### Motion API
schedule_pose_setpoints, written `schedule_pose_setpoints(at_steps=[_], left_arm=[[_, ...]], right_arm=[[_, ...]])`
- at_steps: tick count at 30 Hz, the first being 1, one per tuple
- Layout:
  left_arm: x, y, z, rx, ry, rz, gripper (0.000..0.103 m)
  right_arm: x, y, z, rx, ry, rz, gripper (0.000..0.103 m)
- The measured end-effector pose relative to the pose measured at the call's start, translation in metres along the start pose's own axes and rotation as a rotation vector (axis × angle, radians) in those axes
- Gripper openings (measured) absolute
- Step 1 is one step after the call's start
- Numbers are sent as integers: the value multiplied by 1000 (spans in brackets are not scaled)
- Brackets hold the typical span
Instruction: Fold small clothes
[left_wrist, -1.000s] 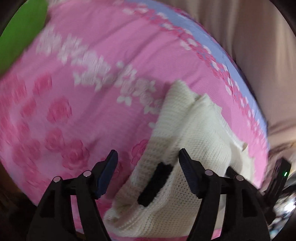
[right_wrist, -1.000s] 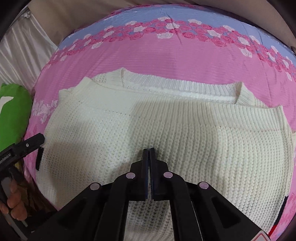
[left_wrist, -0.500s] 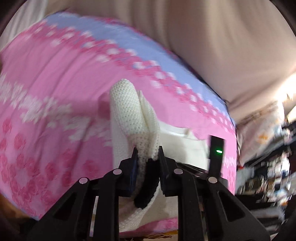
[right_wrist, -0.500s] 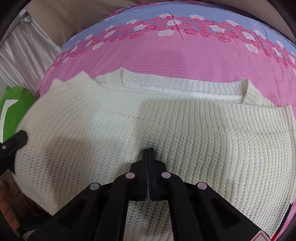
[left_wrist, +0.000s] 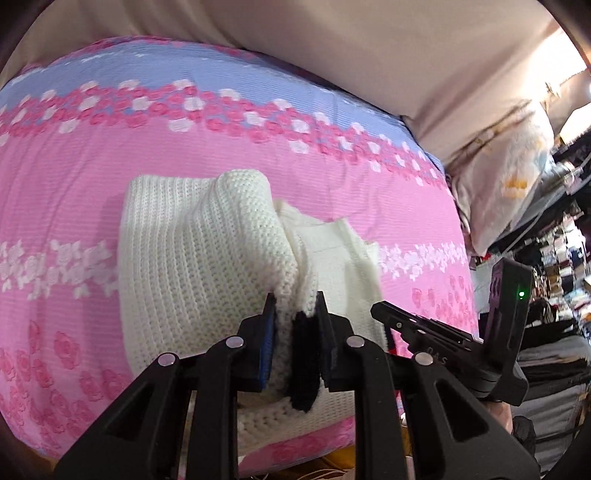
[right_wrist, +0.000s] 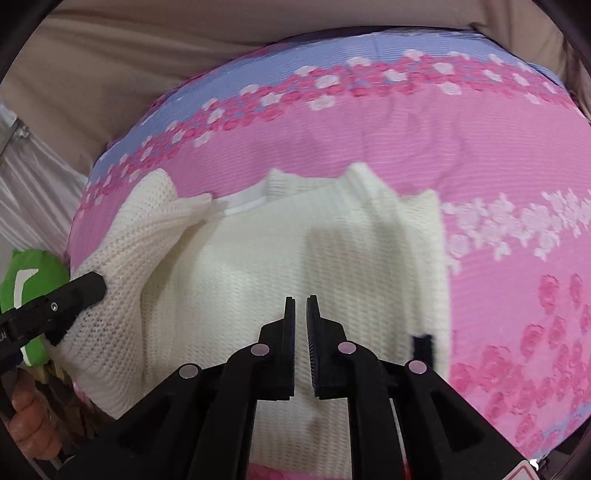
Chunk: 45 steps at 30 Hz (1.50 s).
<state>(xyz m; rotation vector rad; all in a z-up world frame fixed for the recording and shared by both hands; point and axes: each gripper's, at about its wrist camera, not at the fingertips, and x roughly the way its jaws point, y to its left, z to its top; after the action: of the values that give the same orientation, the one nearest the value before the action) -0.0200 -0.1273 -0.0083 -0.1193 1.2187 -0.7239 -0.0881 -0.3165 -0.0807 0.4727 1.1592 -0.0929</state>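
A cream knit sweater (right_wrist: 280, 258) lies on a pink flowered bedspread (right_wrist: 480, 155). My left gripper (left_wrist: 295, 306) is shut on the sweater's left side (left_wrist: 207, 258), with a black label (left_wrist: 304, 354) between the fingers, and holds that side lifted and folded toward the middle. In the right wrist view the left gripper (right_wrist: 88, 291) shows at the left edge, gripping the raised cloth. My right gripper (right_wrist: 300, 301) hovers over the sweater's lower middle, jaws a narrow gap apart with nothing between them. A second black label (right_wrist: 421, 345) shows at the sweater's right hem.
A green soft object (right_wrist: 26, 273) lies off the bed's left edge. Beige cloth (left_wrist: 332, 48) hangs behind the bed. A patterned pillow (left_wrist: 509, 177) and cluttered shelves (left_wrist: 561, 258) stand to the right. The bedspread's front edge is close below the sweater.
My left gripper closed on the sweater's left side and lifted it, swinging it toward the middle. My right gripper's jaws parted slightly and shifted right over the sweater.
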Motion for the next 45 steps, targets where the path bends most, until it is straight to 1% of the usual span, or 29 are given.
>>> schedule_pose_setpoints(at_steps=[3, 5, 7, 8, 9, 10, 11, 12, 13, 16, 18, 20, 23, 25, 26, 28, 29, 30, 31, 32, 33, 34, 35, 37, 39, 41, 42, 43, 45], left_arm=[[27, -25, -4, 47, 41, 12, 20], [59, -36, -16, 86, 90, 93, 23], [71, -41, -25, 99, 96, 152, 28], [67, -43, -30, 84, 69, 156, 33], [57, -43, -34, 59, 25, 144, 50], [44, -42, -38, 35, -21, 142, 60], [27, -39, -42, 8, -82, 165, 73], [15, -38, -45, -4, -120, 184, 75], [1, -34, -49, -16, -160, 208, 75], [-22, -21, -66, -44, -191, 269, 80], [-26, -16, -84, -41, -159, 286, 82], [-24, -14, -101, -32, -113, 263, 82], [-14, -24, -121, -1, -69, 193, 82], [-7, -38, -128, 51, -52, 146, 82], [-2, -46, -129, 88, -53, 132, 83], [9, -55, -130, 144, -41, 141, 83], [18, -59, -130, 174, -26, 153, 80], [27, -61, -131, 203, -14, 160, 64], [35, -62, -131, 220, 0, 159, 52], [42, -61, -129, 223, 19, 156, 28], [46, -57, -128, 204, 39, 158, 14], [45, -55, -125, 182, 39, 150, 14], [39, -55, -122, 162, 24, 123, 12], [14, -65, -113, 153, -27, 52, 12], [-9, -84, -103, 186, -73, -19, 12], [-13, -99, -96, 232, -67, -53, 13], [-4, -106, -93, 252, -41, -60, 16], [8, -109, -92, 259, -12, -42, 18], [27, -107, -90, 238, 21, 12, 22]], right_arm=[[-19, -32, -4, 63, -23, 29, 10], [-24, -45, -4, 64, -25, 46, 11], [-21, -50, -3, 36, -16, 38, 16], [-20, -52, -2, 21, -5, 36, 18], [-18, -53, -1, 5, 9, 37, 19], [-18, -53, 0, -12, 20, 43, 23], [-18, -49, 0, -29, 28, 52, 33], [-18, -46, 2, -48, 35, 66, 40], [-17, -42, 5, -66, 41, 85, 49], [-10, -27, 15, -109, 78, 164, 56], [0, -15, 21, -114, 119, 221, 60], [15, -3, 29, -111, 174, 289, 64], [38, 8, 38, -112, 221, 295, 66], [53, 11, 40, -98, 260, 286, 66], [62, 11, 40, -85, 290, 304, 66], [72, 13, 39, -56, 327, 329, 68], [73, 15, 38, -54, 331, 334, 68], [75, 18, 37, -65, 335, 343, 68], [76, 22, 36, -75, 340, 345, 65], [77, 23, 36, -83, 340, 343, 61], [76, 26, 36, -98, 340, 342, 50], [76, 29, 37, -112, 336, 334, 33], [74, 30, 38, -126, 327, 329, 24], [64, 30, 44, -146, 298, 343, 20], [32, 29, 53, -178, 208, 393, 19], [-8, 22, 61, -206, 117, 425, 19], [-20, 18, 62, -215, 85, 421, 19], [-29, 11, 63, -220, 59, 411, 19], [-28, -12, 60, -211, 60, 360, 20]])
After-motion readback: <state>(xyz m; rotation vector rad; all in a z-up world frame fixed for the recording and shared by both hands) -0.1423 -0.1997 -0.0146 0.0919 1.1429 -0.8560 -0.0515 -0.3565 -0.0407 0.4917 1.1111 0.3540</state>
